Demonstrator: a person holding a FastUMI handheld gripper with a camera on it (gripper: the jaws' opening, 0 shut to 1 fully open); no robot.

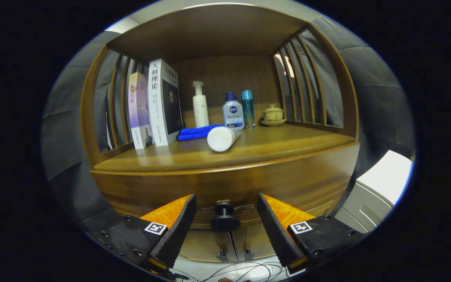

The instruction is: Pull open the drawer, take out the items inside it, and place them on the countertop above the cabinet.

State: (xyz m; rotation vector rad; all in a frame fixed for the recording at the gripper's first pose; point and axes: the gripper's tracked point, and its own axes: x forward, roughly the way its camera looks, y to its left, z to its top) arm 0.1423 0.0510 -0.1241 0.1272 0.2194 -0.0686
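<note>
On the countertop [170,158], from left to right, two books [157,105] stand upright, a folded blue cloth [196,132] lies beside them, and a white tube [222,138] lies on its side near the front edge. Behind these stand a white pump bottle [200,105], a smaller pump bottle [232,111], a teal bottle [248,107] and a lidded cup on a saucer [273,114]. Below, the drawer [225,184] is closed; its dark knob [224,217] sits between the spread fingers of the gripper [225,207], neither touching it.

Dim warm light, sharp centre, strong fisheye bending at edges, glare on floor below jaws
</note>
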